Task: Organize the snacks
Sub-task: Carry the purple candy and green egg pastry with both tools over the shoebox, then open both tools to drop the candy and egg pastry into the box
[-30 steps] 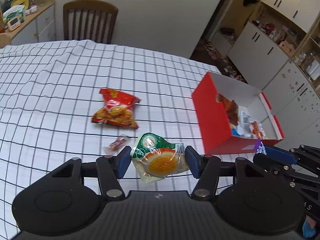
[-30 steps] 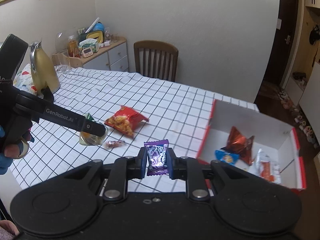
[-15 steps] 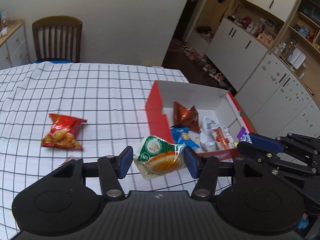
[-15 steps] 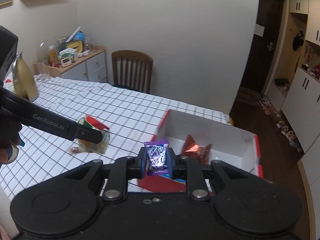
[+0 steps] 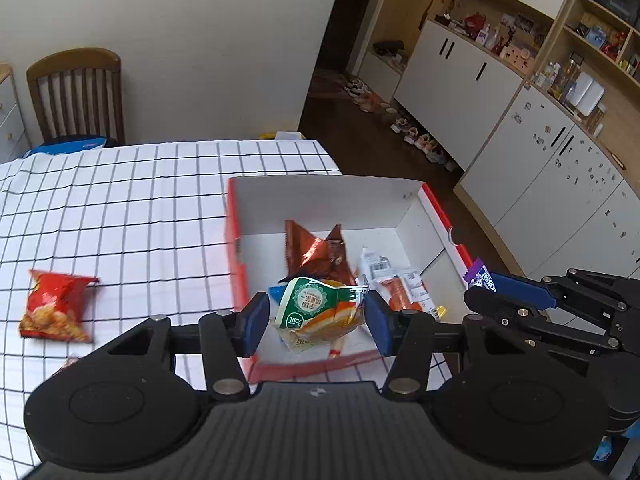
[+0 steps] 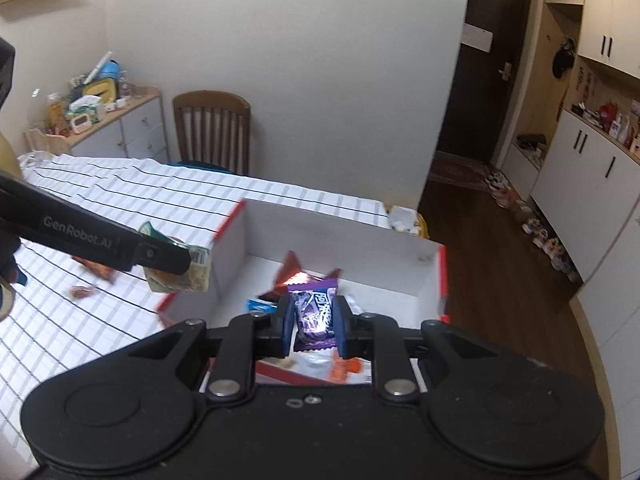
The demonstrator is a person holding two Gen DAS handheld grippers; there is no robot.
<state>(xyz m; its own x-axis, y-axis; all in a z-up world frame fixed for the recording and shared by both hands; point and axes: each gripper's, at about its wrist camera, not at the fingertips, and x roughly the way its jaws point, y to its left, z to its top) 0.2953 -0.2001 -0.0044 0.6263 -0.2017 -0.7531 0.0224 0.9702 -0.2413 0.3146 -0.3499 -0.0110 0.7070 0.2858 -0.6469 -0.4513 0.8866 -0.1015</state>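
My left gripper is shut on a green and orange snack packet, which hangs over the near left part of the red box with white inside. My right gripper is shut on a purple packet above the box's near side. In the box lie a copper foil packet and white and orange packets. A red chip bag lies on the checked tablecloth, left of the box. A small red candy lies near it.
The table ends just behind and right of the box. A wooden chair stands at the far side. White cabinets line the right wall, with shoes on the floor. A cluttered sideboard stands at the far left.
Both grippers have carried their packets rightward from over the tablecloth to above the box. The box now fills the middle of both views; the red chip bag has slid to the left.
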